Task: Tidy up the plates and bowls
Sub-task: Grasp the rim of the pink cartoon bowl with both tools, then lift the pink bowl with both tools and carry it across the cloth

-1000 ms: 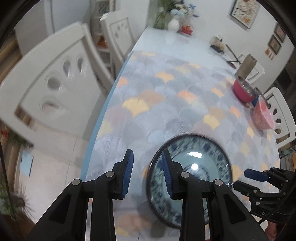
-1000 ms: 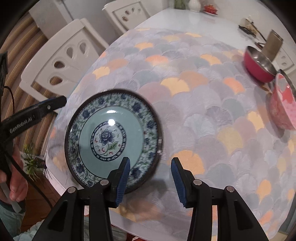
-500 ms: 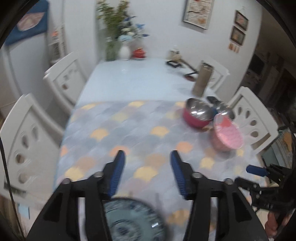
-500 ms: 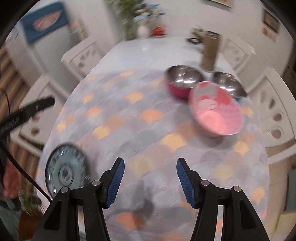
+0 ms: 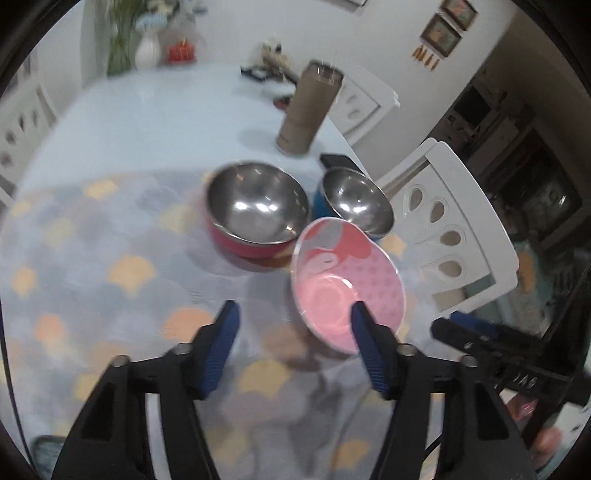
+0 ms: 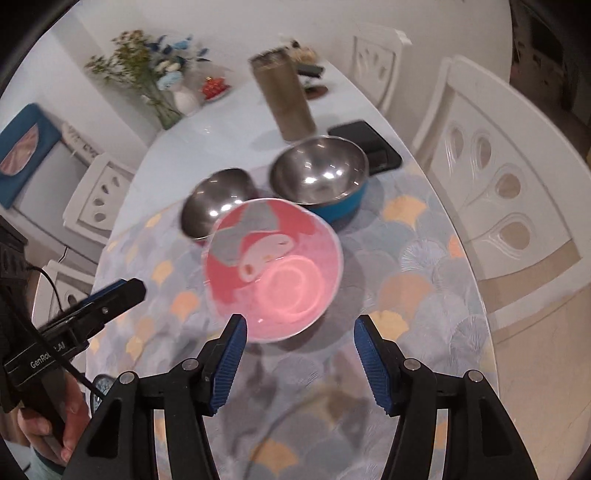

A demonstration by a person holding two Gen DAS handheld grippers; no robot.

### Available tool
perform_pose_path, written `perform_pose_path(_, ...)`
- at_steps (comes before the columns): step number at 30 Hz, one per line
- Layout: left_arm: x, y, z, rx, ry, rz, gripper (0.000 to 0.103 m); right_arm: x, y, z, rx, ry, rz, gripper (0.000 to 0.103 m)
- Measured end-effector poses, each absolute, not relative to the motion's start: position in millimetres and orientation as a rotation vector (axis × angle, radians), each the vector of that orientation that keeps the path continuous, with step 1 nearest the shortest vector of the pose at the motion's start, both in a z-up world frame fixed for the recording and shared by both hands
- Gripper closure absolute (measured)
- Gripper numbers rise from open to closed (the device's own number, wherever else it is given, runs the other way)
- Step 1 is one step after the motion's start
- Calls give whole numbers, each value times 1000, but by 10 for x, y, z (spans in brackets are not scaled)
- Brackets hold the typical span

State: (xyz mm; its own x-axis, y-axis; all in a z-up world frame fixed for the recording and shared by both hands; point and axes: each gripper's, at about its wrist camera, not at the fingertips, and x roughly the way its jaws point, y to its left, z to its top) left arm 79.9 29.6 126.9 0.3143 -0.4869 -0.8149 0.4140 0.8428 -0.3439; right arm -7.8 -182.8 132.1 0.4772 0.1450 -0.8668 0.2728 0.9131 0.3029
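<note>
An oval table [image 6: 207, 122] fills the room's middle, its far half bare pale blue and glossy, its near half under a cloth [image 5: 92, 266] printed with grey, lilac and orange fan-shaped scales. White carved chairs [image 6: 517, 192] with teardrop cut-outs stand around it against white walls hung with small framed pictures [image 5: 448, 20]. At the far end stand a vase of flowers [image 6: 155, 74], a tall brown cylinder [image 5: 310, 107] and a flat black object [image 6: 365, 146]. Three bowls cluster near the table's right edge: a pink cartoon-printed bowl [image 6: 273, 269] nearest, a red-sided steel bowl [image 5: 256, 214] and a blue-sided steel bowl [image 6: 321, 177] just behind it. The left gripper [image 5: 293, 347] hovers over the cloth, its jaws closing on nothing; the right gripper [image 6: 297, 354] hangs before the pink bowl, jaws moderately apart, also empty
</note>
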Motion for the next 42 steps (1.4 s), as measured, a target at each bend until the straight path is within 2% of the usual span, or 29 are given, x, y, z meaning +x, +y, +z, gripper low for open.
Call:
perform_pose_path(10,1081,-84,698,-163,1221,-495,54,263,-2137,724,491,1181,-50,45)
perform_pose_path(12,1111,-127,666,-160,1230,-497,62,306,-2134,646,487,1197,-35,45)
perform_pose_path(17,1170,-190,582,-164,1239,-475,66,391,-2095,526,461,1221,-5,45)
perform_pose_path(21,1210,-264,488,-139,1261,-459,85,459,-2029,472,400,1233,13,45)
perform_pose_path(25,1229,-276,413,-155,1277,-452,87,491,-1980,412,382,1248,37,63)
perform_pose_path(28,1198,-279,422,-155,1272,-463,87,491,-1968,415,384,1236,50,73)
perform_pose_path(33,1153,-307,447,-147,1254,-482,87,513,-1928,411,383,1234,74,81)
perform_pose_path(42,830,-241,739,-144,1208,-489,87,354,-1785,689,262,1195,118,81)
